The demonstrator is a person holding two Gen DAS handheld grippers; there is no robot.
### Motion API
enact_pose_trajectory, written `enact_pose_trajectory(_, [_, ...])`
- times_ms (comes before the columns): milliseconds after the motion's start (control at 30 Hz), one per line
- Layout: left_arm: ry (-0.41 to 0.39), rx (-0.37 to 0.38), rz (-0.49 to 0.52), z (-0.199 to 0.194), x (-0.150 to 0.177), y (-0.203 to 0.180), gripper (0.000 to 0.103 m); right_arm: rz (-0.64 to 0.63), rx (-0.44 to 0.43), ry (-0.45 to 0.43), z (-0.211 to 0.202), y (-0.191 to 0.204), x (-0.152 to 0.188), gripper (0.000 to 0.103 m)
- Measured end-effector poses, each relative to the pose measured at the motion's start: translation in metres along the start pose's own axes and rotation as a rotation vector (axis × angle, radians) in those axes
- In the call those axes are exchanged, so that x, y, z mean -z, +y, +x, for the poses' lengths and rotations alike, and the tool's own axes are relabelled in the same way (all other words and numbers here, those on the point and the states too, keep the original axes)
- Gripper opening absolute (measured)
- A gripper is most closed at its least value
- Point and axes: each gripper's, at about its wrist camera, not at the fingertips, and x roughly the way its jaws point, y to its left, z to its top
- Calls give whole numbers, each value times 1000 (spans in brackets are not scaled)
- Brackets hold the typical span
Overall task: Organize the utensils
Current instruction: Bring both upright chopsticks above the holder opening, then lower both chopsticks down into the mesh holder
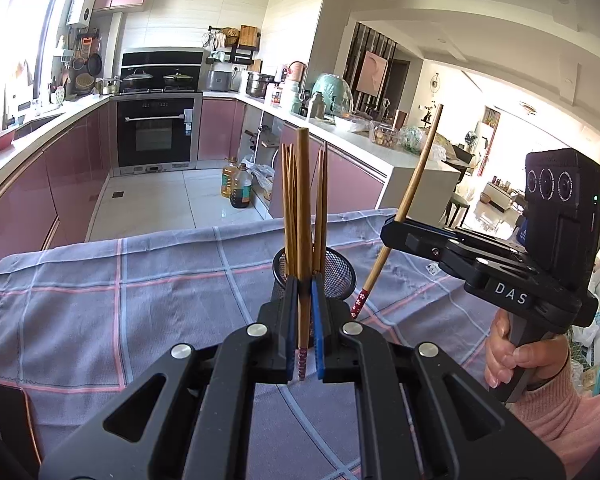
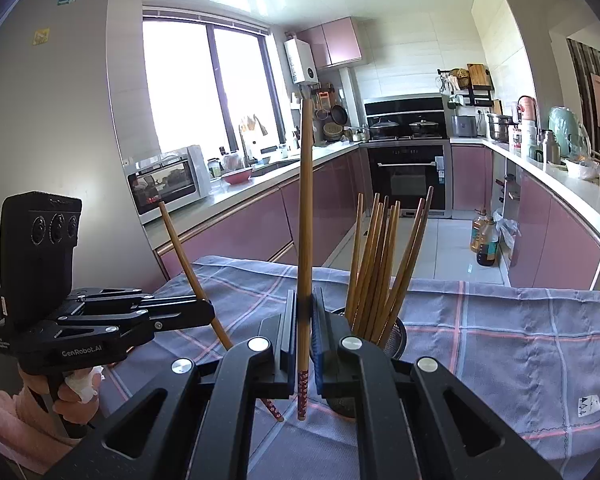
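Observation:
A black mesh cup (image 1: 336, 272) holding several wooden chopsticks (image 1: 290, 208) stands on the checked cloth (image 1: 140, 280); the cup also shows in the right wrist view (image 2: 396, 336) with its chopsticks (image 2: 380, 264). My left gripper (image 1: 304, 284) is shut on one upright chopstick (image 1: 303, 208), just in front of the cup. My right gripper (image 2: 304, 300) is shut on another chopstick (image 2: 306, 208), held upright beside the cup. Each gripper shows in the other's view, the right (image 1: 396, 230) and the left (image 2: 208, 312), with its chopstick tilted.
The table with the grey checked cloth (image 2: 500, 340) stands in a kitchen. Pink cabinets, an oven (image 1: 156, 128) and oil bottles (image 1: 238, 184) on the floor lie beyond the table's far edge. A crowded counter (image 1: 360, 132) runs along the right.

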Motion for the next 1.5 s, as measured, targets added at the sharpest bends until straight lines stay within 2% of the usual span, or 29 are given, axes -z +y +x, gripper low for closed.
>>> enact_pose_trajectory(733, [-140, 24, 54, -31, -41, -18, 7, -5, 12, -73, -3, -13, -36, 6])
enact_pose_trajectory(1033, [-169, 22, 70, -26, -57, -29, 7, -5, 35, -75, 6, -17, -41, 6])
enact_pose_trajectory(1267, [-145, 3, 68, -8, -57, -39, 7, 12, 51, -44, 21, -21, -36, 6])
enact_pose_trajectory(1500, [-56, -11, 81, 14, -45, -45, 7, 31, 61, 12, 37, -29, -27, 6])
